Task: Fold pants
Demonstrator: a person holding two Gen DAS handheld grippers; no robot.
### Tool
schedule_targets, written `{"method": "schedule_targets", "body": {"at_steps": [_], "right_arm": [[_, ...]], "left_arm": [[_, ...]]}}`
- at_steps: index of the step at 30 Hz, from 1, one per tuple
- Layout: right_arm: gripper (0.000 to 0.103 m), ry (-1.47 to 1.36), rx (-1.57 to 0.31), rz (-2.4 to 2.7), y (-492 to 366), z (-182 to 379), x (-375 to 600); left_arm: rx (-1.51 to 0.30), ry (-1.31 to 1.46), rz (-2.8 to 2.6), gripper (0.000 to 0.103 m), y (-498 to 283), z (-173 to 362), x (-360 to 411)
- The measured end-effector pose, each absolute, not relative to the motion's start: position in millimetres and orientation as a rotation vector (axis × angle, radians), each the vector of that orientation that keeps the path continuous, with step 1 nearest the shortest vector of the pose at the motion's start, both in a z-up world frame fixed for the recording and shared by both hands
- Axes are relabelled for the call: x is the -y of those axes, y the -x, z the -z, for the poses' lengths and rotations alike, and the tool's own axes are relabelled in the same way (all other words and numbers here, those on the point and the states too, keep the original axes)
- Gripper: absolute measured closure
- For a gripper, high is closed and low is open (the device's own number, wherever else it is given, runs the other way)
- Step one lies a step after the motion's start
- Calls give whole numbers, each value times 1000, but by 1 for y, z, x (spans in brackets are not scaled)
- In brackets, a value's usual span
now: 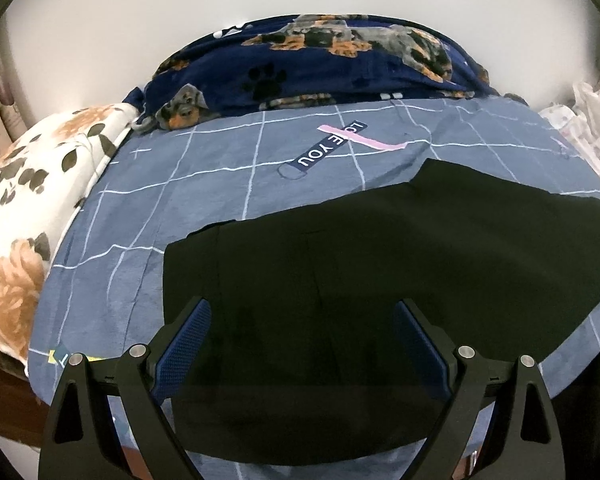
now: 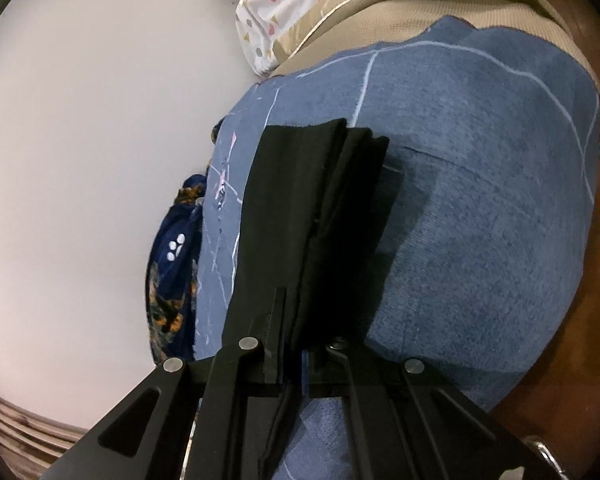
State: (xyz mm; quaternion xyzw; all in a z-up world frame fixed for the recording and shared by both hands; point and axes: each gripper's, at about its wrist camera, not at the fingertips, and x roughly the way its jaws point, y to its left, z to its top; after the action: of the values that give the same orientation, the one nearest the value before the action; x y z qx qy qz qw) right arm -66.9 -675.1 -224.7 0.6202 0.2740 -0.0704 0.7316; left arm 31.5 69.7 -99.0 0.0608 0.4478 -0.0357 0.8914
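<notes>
Black pants [image 1: 380, 264]: lying flat on bed [image 1: 204, 184].
Right gripper [image 2: 296, 360]: pinching pants edge, lifting slowly.
Left gripper [image 1: 302, 344]: hanging wide apart, grabbing nothing.

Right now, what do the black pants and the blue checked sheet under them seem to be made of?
Pants: probably a smooth woven fabric, matte black, lying flat with crisp edges. Sheet: apparently a soft brushed cloth, with a faintly fuzzy nap and gentle wrinkles.

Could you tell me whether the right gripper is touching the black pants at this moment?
Touching. The right wrist view shows the right gripper shut on a folded edge of the pants, with the black cloth running straight in between its closed fingers.
</notes>
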Motion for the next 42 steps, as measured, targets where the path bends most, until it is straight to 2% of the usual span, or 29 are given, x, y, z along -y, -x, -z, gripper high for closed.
{"method": "schedule_targets", "body": {"at_steps": [15,23,42], "right_arm": [[102,-1225,-681,249,56,207,666],[98,-1226,-649,276,57,200,660],[98,-1200,-610,178,48,169,639]], "left_arm": [[-917,-228,68,11,-29,102,-58],[-915,-242,59,10,-30,103,-58],[-914,-265,64,9,-28,103,-54]]}}
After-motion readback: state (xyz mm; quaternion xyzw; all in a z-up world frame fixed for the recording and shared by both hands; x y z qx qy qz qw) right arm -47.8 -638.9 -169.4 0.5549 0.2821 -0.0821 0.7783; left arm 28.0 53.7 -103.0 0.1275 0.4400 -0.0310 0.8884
